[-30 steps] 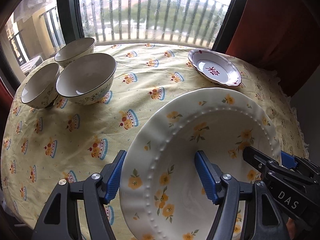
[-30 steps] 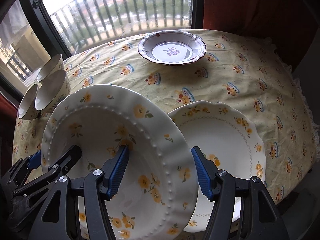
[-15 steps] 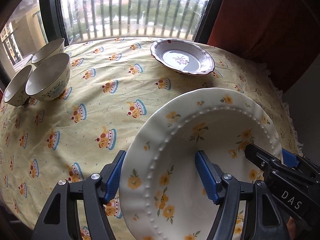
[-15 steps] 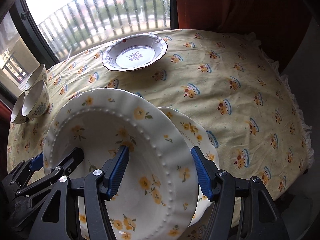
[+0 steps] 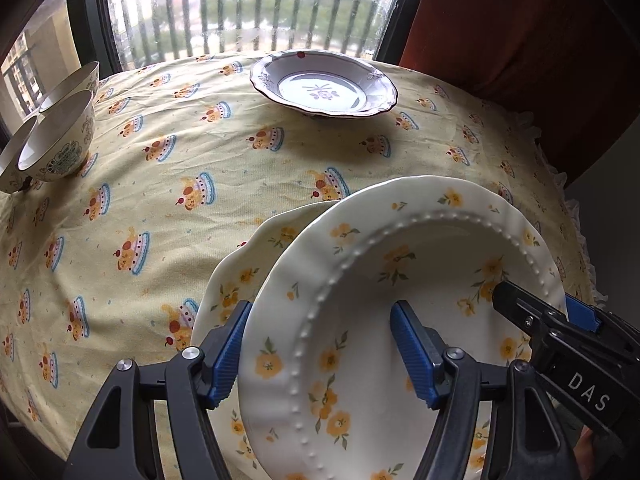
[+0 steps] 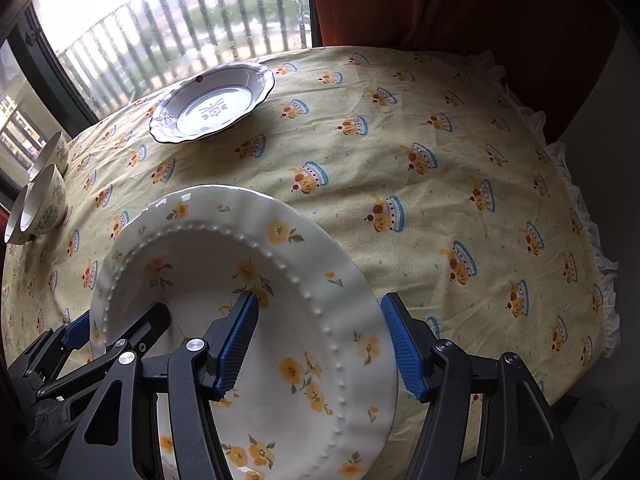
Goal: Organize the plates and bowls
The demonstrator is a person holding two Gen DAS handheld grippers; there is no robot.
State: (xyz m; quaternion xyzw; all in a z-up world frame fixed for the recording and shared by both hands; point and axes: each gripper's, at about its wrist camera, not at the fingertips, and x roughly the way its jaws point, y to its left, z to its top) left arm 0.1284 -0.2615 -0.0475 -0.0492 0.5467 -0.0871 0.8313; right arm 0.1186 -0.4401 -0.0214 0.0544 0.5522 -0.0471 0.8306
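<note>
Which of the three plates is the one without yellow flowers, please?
The far plate by the window: white with a dark rim and purple motif; both near plates carry yellow flowers.

Cream plate (image 5: 400, 320) with yellow flowers; cake-print yellow tablecloth (image 5: 160, 200)

Each tool (image 5: 320, 348) is built of black plastic arms, ribbed blue pads (image 5: 412, 354), silver screws (image 5: 191, 353), and white "DAS" lettering (image 5: 588, 391).

Left wrist view: my beaded plate (image 5: 400, 300) fills the lower right, over a second plate (image 5: 240, 276) whose edge shows to its left. Scalloped dish (image 5: 324, 89) sits upper centre on the tablecloth (image 5: 160, 208), well apart. Three bowls (image 5: 56, 140) cluster at the left edge. Window railing (image 5: 248, 12) runs behind the table.
</note>
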